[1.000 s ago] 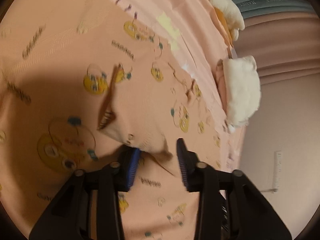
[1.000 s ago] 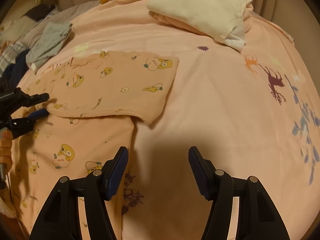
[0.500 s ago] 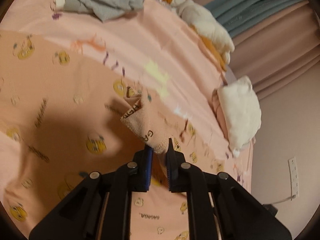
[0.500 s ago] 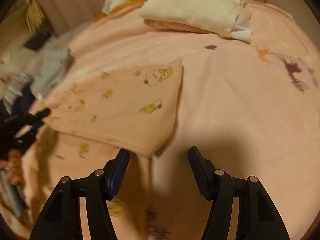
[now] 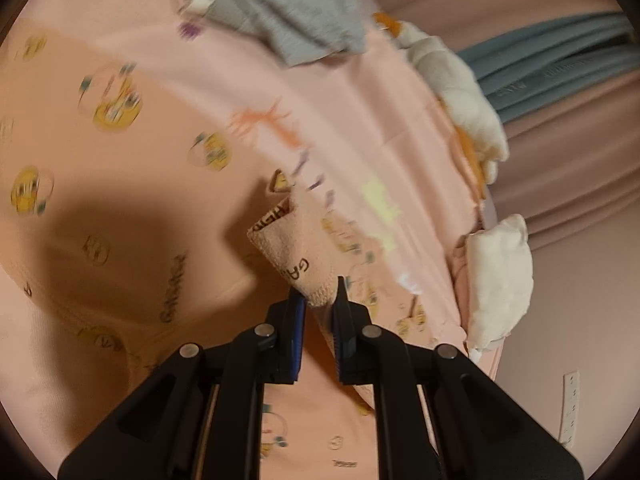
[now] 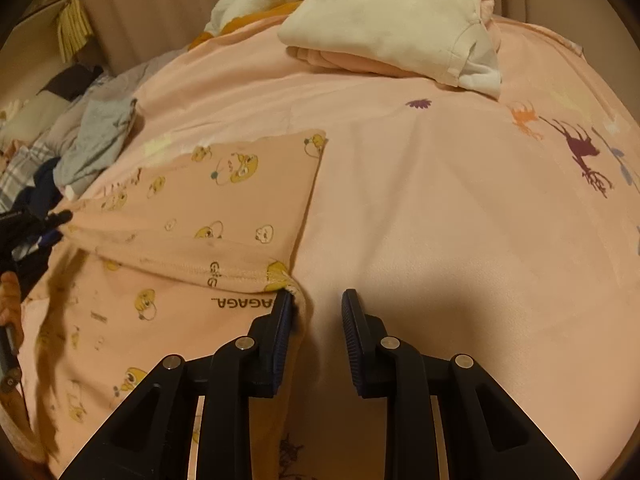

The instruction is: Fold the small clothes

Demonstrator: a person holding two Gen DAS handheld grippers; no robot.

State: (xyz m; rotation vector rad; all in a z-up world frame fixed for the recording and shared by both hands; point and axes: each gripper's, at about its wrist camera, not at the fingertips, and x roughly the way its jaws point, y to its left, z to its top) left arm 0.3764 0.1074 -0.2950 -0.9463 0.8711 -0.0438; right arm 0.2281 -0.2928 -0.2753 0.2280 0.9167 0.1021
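A small peach garment (image 6: 188, 216) printed with yellow cartoon faces lies on the pink bed cover, its upper part folded over. My left gripper (image 5: 319, 294) is shut on a corner of the garment (image 5: 298, 248) and holds it lifted. It also shows at the far left of the right wrist view (image 6: 52, 226). My right gripper (image 6: 316, 304) is open. Its left finger (image 6: 282, 320) touches the garment's near right corner at the hem; its right finger is over bare cover.
The pink bed cover (image 6: 460, 220) has deer prints. A folded cream and pink stack (image 6: 392, 24) lies at the back. A grey garment (image 6: 96, 140) and a pile of other clothes lie at the left. Curtains (image 5: 560, 168) hang behind the bed.
My left gripper closed on the garment's corner and lifted it. My right gripper moved forward to the garment's hem corner and stayed open.
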